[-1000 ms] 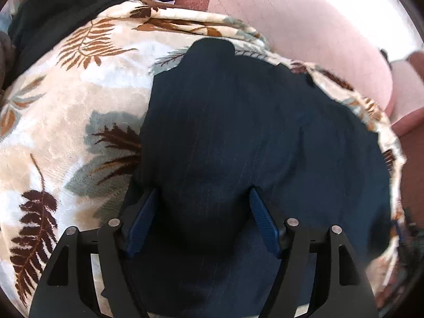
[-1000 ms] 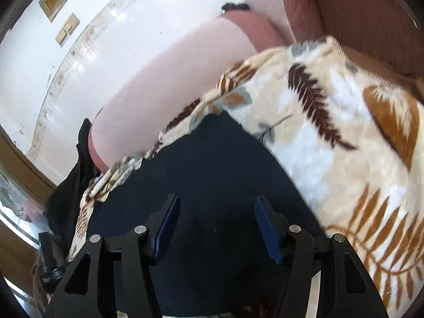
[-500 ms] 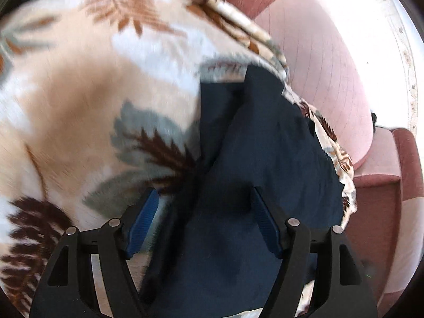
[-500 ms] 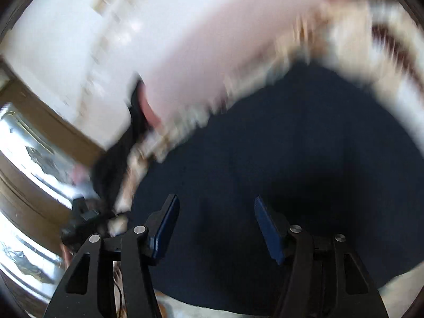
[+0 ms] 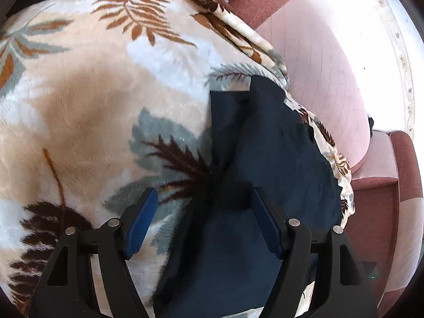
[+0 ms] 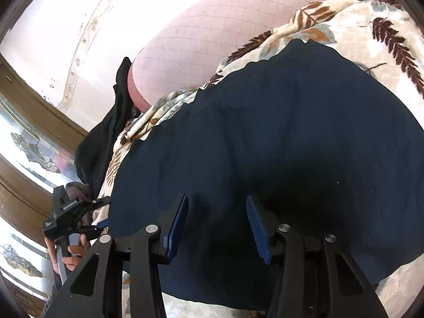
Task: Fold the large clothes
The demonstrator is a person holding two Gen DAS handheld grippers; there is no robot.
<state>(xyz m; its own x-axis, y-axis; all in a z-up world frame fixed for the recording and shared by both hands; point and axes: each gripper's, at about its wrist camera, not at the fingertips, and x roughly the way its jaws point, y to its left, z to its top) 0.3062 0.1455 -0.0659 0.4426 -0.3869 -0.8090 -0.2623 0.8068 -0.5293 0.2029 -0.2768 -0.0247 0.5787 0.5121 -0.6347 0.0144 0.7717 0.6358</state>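
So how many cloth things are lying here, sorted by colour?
Navy blue: 1, the folded garment
Black: 1, the dark cloth hanging off the edge
Cream with leaves: 1, the blanket under them
Total: 3

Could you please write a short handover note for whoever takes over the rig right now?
Left gripper: open, holding nothing, over the left edge of the navy garment.
Right gripper: open, holding nothing, above the garment's middle.
The garment lies spread on the leaf-print blanket over the pink sofa; one narrow flap lies doubled along its left side.
Done: laid out, possibly one side fold.
Left: grasp an edge and finish folding. A black garment hangs off the blanket's far end.
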